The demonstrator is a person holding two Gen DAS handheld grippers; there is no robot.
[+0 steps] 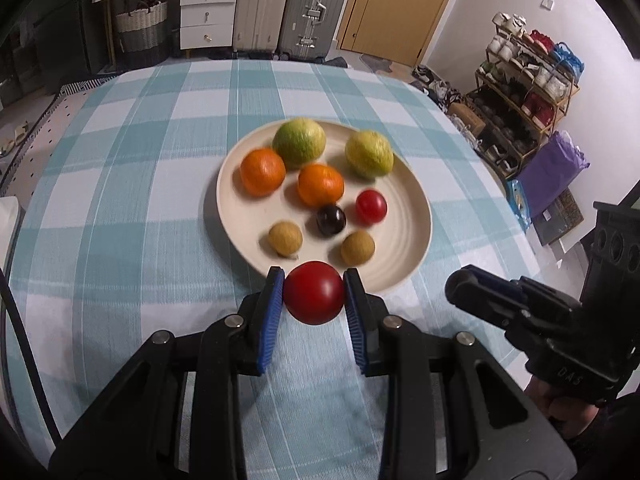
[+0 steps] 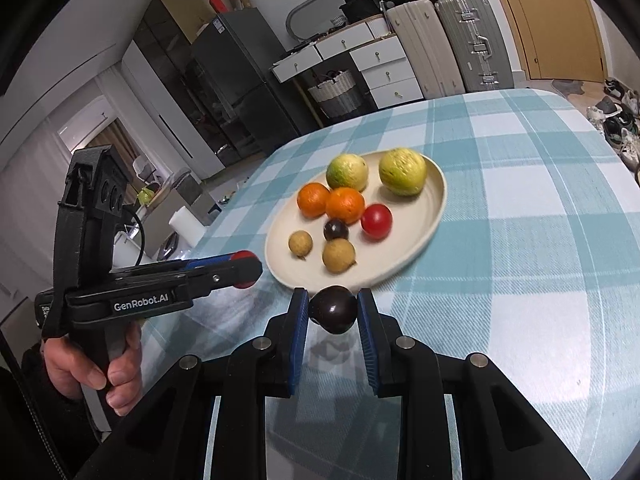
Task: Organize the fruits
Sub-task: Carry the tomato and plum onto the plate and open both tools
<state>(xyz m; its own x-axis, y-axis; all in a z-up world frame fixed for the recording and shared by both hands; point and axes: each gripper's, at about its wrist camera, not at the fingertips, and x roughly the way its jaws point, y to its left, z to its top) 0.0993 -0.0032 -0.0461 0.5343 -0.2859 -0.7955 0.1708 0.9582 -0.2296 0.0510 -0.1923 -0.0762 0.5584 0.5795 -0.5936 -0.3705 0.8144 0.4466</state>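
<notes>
One round cream plate sits on the blue-and-white checked tablecloth, holding seven fruits. Largest are two yellow-green citrus at the far side, dull-skinned and mottled. Next come two bright oranges — the right one touching the left citrus. Then one red tomato, glossy, toward the right; two tan, rough-skinned longans near the front rim; and one dark purple grape between them and the oranges.

Two more fruits are off the plate. The left gripper clamps a larger red tomato between its blue pads, held above the cloth just before the plate's near rim. The right gripper pinches a second dark grape — shiny, nearly black — also just in front of the plate.
</notes>
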